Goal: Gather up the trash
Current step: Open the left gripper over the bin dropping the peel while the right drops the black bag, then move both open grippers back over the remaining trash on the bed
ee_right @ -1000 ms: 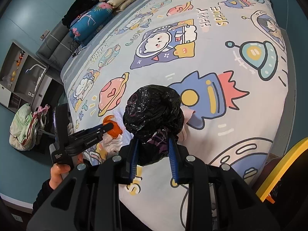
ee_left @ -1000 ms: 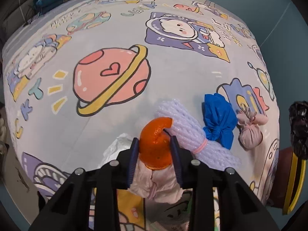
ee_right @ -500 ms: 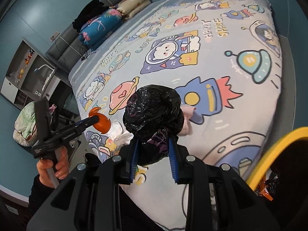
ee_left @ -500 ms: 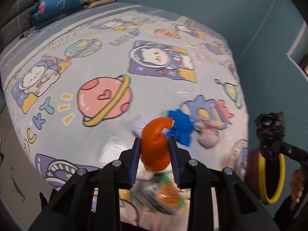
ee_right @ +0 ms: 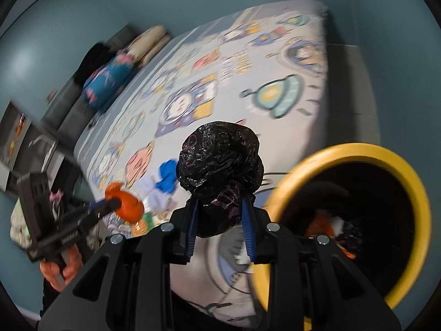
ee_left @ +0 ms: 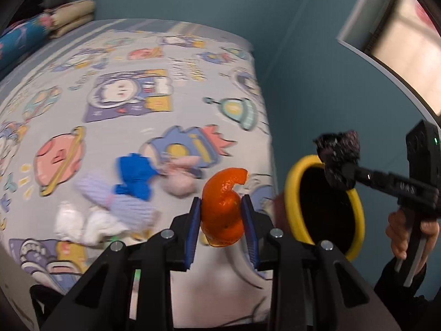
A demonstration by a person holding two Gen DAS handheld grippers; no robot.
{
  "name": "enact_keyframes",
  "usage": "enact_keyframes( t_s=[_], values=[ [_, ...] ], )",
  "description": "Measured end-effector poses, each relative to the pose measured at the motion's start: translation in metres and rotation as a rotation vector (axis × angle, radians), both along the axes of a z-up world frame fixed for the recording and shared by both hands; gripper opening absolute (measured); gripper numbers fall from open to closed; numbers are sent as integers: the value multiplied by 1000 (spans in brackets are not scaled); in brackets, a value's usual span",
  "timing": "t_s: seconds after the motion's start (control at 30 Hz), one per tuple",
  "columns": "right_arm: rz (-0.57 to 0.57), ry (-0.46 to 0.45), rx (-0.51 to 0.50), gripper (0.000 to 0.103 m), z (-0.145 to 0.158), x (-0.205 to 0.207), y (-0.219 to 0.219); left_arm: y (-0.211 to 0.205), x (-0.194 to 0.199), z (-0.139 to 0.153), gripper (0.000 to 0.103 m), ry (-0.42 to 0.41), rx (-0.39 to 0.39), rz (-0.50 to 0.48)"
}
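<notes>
Fingers (ee_left: 196, 222) of the left gripper (ee_left: 222, 220): two, clamped on one curled orange peel (ee_left: 223, 209). The peel is clear of the bed (ee_left: 110, 88), above its near corner.

Fingers (ee_right: 191, 224) of the right gripper (ee_right: 219, 227): two, clamped on one crumpled black plastic bag (ee_right: 219, 160). In the left wrist view the bag sits just at the upper rim of the bin.

Bins: one, yellow-rimmed bin (ee_right: 344, 151), dark inside, standing beside the bed's near edge. Trash lies in its bottom, orange and white pieces among it; the count cannot be told. The mouth is open and unobstructed.

Hands: two, one on each gripper handle: right hand (ee_left: 408, 229), left hand (ee_right: 62, 267).

Items left on the bed, near the front edge, blurred:
- one blue crumpled item (ee_left: 135, 176)
- one lilac foam net sleeve (ee_left: 121, 201)
- one pink bundle (ee_left: 179, 186)
- white crumpled paper (ee_left: 82, 223), count unclear

The rest of the bed surface is open up to one stack of pillows (ee_left: 66, 16) at the far end. A blue wall runs along the bed's far side.
</notes>
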State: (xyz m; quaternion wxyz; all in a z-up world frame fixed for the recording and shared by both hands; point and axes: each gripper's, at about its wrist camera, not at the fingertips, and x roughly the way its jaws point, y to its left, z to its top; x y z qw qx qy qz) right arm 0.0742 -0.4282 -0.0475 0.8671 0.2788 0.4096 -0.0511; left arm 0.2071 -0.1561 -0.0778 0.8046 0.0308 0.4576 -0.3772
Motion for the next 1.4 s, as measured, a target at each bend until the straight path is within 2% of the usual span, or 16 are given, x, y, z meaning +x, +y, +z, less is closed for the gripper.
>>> enact_keyframes(
  t_s=[0.2,0.53,0.9,1.17,1.23,1.3,1.4],
  values=[
    [-137,6,-36,27,-1,-39,-42,-47,-27,-2,28,20,-7,-105],
    [-209,49,21,27,-34,-64,-79,-119,-70,-5,28,14,24,-266],
    [-243,75,83,29,-68,-71,-100,-164,-91,-36,28,62,75,-334],
    [-261,80,112,35,-79,-74,-110,-172,-100,-41,31,57,77,-358],
    [-270,77,114,39,-77,-75,-111,-170,-99,-39,36,63,61,-360],
    [-278,72,118,42,-76,-77,-113,-166,-98,-37,52,70,44,-349],
    [-280,64,120,43,-74,-78,-113,-158,-95,-34,62,76,18,-333]
  ],
)
